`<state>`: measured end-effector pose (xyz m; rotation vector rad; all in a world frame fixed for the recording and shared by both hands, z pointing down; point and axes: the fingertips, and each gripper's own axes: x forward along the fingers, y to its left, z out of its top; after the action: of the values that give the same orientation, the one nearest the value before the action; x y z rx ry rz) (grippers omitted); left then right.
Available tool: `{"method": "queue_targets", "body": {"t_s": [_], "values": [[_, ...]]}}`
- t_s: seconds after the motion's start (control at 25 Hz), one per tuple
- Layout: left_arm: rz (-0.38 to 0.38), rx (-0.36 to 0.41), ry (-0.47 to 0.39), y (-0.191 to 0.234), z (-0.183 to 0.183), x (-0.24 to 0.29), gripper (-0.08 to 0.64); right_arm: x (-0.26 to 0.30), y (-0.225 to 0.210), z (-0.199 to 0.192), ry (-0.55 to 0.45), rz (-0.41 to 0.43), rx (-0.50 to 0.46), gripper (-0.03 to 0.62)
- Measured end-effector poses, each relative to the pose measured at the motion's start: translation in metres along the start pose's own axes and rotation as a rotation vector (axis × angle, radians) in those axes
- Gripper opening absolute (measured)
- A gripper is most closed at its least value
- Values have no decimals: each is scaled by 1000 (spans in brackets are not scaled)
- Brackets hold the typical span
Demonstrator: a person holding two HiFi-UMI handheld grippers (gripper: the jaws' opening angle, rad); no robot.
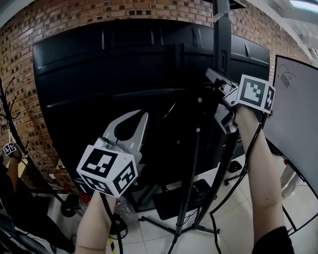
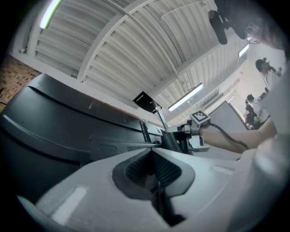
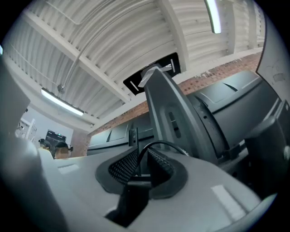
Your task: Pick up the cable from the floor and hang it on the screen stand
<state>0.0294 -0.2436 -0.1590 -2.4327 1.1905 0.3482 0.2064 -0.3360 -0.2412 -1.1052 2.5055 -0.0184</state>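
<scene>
Right gripper [image 3: 142, 158] is up at the stand [image 3: 168, 113], fingers apart round the cable [image 3: 163, 142], likely to drape it; left gripper [image 2: 151, 152] is pinched together, spare.

Screen [image 1: 124, 74] and stand pole [image 1: 222, 30] block ahead (floor [image 1: 233, 218] beneath seems open).

Black cable [image 3: 163, 142], black screen [image 1: 124, 84], red-brown brick wall [image 1: 99, 12].
</scene>
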Motion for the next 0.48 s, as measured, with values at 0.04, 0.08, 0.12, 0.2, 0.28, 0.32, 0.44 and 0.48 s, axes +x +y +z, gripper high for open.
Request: {"method": "queue_targets", "body": {"t_s": [0.04,0.08,0.12,0.2,0.28,0.32,0.44,0.48], "values": [[1,3,5,-3,-3,0,6,-6,-4,-4,-26,-1,42,67],[3,4,10,-5,-5,0,6,-11,-6,-8,-51,4,76,67],[4,3,15,-6,-8,1,5,-16,-8,-12,-71,9,97,67],[4,-4,29,-7,-14,2,5,-24,-11,-21,-93,7,113,67],[1,-13,42,-8,-20,4,6,-30,-13,-35,-80,-7,45,6],[-1,-17,48,-9,-23,5,5,-32,-14,-45,-66,-21,2,6],[-7,-21,55,-12,-30,8,5,-41,-15,-74,-43,-29,-37,6],[-11,-22,55,-13,-30,9,5,-44,-15,-80,-43,-23,-17,6]]}}
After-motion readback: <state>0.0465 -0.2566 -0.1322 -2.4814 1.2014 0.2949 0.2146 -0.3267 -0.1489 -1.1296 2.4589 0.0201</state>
